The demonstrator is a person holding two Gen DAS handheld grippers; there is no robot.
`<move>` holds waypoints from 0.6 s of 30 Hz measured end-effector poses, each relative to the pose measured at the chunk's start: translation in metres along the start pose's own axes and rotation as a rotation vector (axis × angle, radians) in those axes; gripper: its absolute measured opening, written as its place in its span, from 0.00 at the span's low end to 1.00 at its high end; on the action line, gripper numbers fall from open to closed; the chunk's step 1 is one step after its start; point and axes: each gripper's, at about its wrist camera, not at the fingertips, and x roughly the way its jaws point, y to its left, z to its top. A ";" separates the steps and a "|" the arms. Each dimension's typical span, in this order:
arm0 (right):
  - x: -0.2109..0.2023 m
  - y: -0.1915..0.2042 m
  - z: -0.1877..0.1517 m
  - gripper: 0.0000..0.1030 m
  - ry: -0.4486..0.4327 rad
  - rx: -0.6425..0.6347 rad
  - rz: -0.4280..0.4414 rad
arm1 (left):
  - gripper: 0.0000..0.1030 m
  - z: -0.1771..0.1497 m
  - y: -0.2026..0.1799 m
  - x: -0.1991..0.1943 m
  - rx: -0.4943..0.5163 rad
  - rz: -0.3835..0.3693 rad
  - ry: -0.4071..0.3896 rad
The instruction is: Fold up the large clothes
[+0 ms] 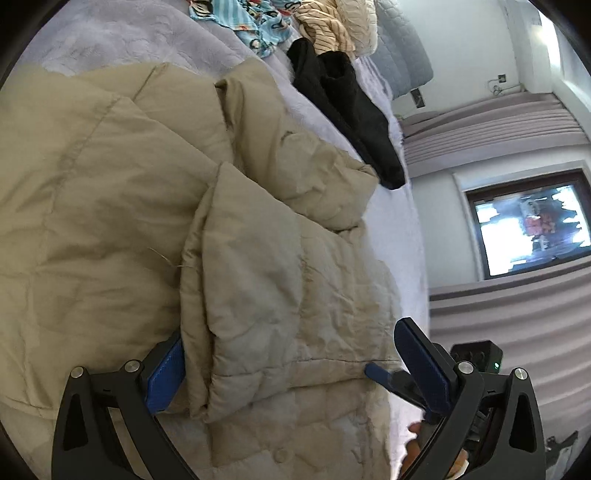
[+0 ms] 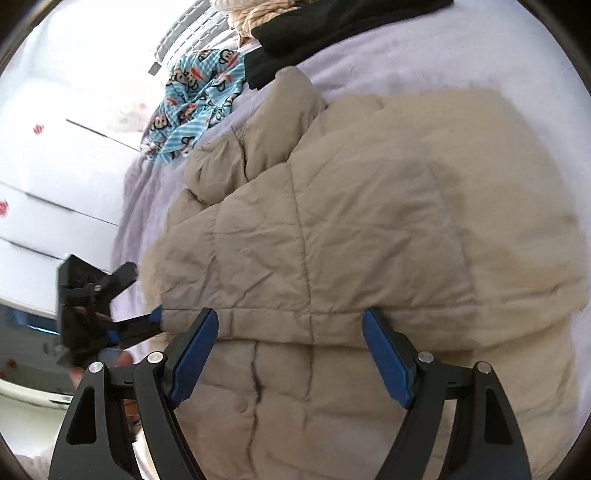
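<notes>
Spread across a bed [image 1: 391, 229] covered in a pale lilac blanket: a beige quilted puffer jacket [image 1: 110, 206], bulky, matte, crumpled, with stitched square panels. One side folded over the body, leaving a thick doubled edge along the hem; one sleeve [image 1: 295, 158] bent across the upper part. Fine wrinkles over the folded panel, a dark seam running down the lower layer in the right wrist view.

Left gripper [image 1: 291, 365] low over the folded hem, blue-padded jaws wide apart, one pad tucked against the folded layer's side, the other clear of the cloth near the bed's edge. Right gripper [image 2: 290, 354] over the same hem, jaws wide apart, nothing clamped, jacket fabric lying below and between them.

Beyond the jacket: a black garment [image 1: 351, 114], a blue striped garment with cartoon monkeys [image 2: 195, 103], a cream knitted item [image 1: 332, 26]. A lit screen [image 1: 532, 229] on the far wall.
</notes>
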 end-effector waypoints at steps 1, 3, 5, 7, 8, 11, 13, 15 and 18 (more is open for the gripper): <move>0.000 -0.003 -0.003 0.81 0.015 0.011 0.021 | 1.00 0.001 0.000 0.004 0.005 0.025 0.007; -0.002 -0.012 -0.014 0.81 0.051 0.029 0.045 | 0.88 0.001 -0.002 0.016 0.023 0.103 0.027; 0.003 -0.016 -0.020 0.81 0.076 0.051 0.071 | 0.43 0.003 -0.006 0.028 0.048 0.173 0.054; 0.003 -0.022 -0.024 0.81 0.079 0.067 0.075 | 0.10 0.004 -0.010 0.038 0.037 0.195 0.089; 0.001 -0.026 -0.026 0.81 0.070 0.076 0.067 | 0.10 0.006 -0.014 0.037 0.034 0.191 0.074; -0.007 -0.034 -0.025 0.67 0.023 0.089 0.045 | 0.09 0.016 -0.045 0.016 0.071 0.120 -0.013; -0.014 -0.038 -0.023 0.43 -0.005 0.076 0.003 | 0.09 0.025 -0.063 0.001 0.081 0.069 -0.058; -0.015 -0.040 -0.018 0.16 -0.016 0.048 -0.055 | 0.09 0.035 -0.083 -0.017 0.106 0.028 -0.107; -0.018 -0.046 -0.005 0.15 -0.068 -0.015 -0.199 | 0.09 0.041 -0.100 -0.037 0.137 0.008 -0.148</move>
